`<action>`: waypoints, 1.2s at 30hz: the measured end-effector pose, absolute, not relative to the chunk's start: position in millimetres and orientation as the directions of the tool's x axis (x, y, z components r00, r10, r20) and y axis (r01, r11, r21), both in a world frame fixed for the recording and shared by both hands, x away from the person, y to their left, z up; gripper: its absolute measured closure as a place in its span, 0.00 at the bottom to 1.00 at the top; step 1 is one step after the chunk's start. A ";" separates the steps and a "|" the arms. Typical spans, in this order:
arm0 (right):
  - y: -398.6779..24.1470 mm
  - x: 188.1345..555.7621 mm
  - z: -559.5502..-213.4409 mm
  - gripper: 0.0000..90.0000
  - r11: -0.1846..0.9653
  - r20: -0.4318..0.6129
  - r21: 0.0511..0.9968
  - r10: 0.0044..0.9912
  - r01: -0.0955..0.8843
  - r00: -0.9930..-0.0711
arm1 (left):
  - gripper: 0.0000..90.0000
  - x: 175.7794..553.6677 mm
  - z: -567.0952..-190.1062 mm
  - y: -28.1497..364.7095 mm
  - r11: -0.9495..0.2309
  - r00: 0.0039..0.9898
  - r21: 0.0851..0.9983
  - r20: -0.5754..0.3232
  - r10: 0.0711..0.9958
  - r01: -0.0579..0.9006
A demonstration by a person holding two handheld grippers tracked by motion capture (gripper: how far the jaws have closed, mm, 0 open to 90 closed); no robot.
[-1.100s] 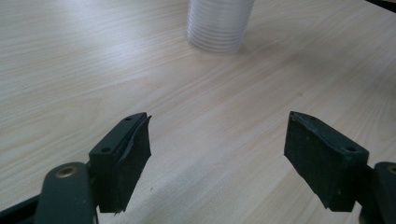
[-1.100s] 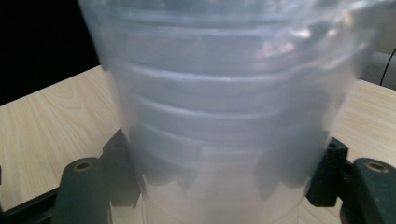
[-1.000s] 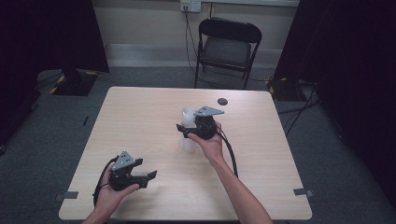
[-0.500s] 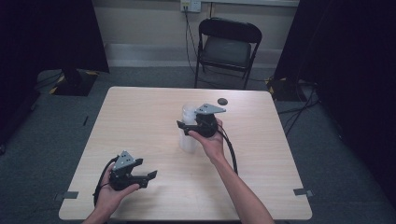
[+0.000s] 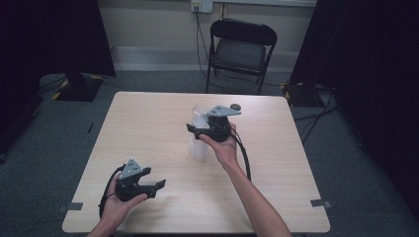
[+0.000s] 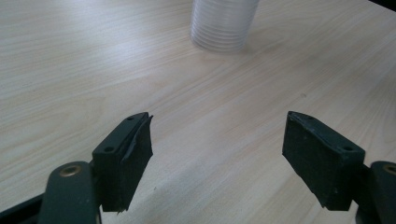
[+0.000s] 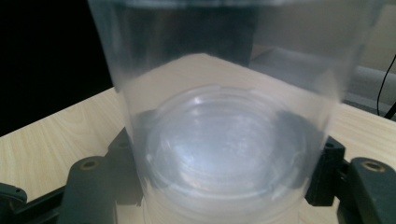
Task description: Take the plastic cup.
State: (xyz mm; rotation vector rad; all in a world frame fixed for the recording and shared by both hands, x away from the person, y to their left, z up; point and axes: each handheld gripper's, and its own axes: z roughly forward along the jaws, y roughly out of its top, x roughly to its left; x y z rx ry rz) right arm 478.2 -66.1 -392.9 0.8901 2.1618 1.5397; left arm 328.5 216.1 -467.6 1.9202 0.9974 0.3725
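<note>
Clear plastic cups (image 7: 224,140) in right claw (image 5: 197,132)

Clear ribbed plastic cups (image 7: 224,140) on a matt pale wood-grain table (image 5: 148,128).

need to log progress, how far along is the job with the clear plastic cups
Done: the right gripper has reached the stack of clear ribbed plastic cups on the light wooden table. In hand: its jaws have just been closing around the top cup, pads at both walls. Left: lifting that cup off; the stack's foot is standing on the table, and the left gripper waits open, empty.
</note>
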 end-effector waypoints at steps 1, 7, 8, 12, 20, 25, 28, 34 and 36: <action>-66.1 478.3 -392.3 0.35 0.213 0.082 0.933 0.661 0.291 -0.746 | 0.26 328.3 -467.5 216.0 -0.258 0.629 0.832 -0.134 0.766 0.491; -68.2 478.7 -387.3 0.36 0.202 0.089 0.935 0.662 0.291 -0.744 | 0.25 327.9 -467.8 214.9 -0.264 0.633 0.831 -0.131 0.763 0.490; -68.4 478.4 -385.5 0.36 0.200 0.087 0.936 0.665 0.289 -0.742 | 0.25 328.0 -467.9 214.8 -0.263 0.632 0.831 -0.131 0.764 0.490; -69.1 478.0 -380.7 0.36 0.194 0.087 0.940 0.663 0.282 -0.744 | 0.25 327.8 -467.9 214.7 -0.265 0.632 0.831 -0.129 0.764 0.490; -70.3 476.8 -372.9 0.36 0.181 0.090 0.945 0.661 0.274 -0.745 | 0.25 327.8 -467.4 213.9 -0.272 0.643 0.834 -0.124 0.756 0.480; -71.1 476.2 -369.2 0.37 0.170 0.097 0.946 0.662 0.275 -0.744 | 0.25 326.9 -467.2 214.1 -0.266 0.637 0.831 -0.132 0.760 0.489; -70.2 474.9 -365.0 0.37 0.167 0.093 0.949 0.661 0.267 -0.745 | 0.25 327.3 -467.4 214.3 -0.266 0.636 0.831 -0.130 0.761 0.489; -74.1 473.6 -354.9 0.37 0.148 0.097 0.955 0.663 0.257 -0.742 | 0.25 327.1 -467.3 213.7 -0.263 0.642 0.836 -0.133 0.755 0.483; -76.3 473.5 -353.3 0.37 0.144 0.106 0.953 0.664 0.266 -0.740 | 0.25 327.2 -467.1 213.5 -0.264 0.643 0.836 -0.131 0.754 0.480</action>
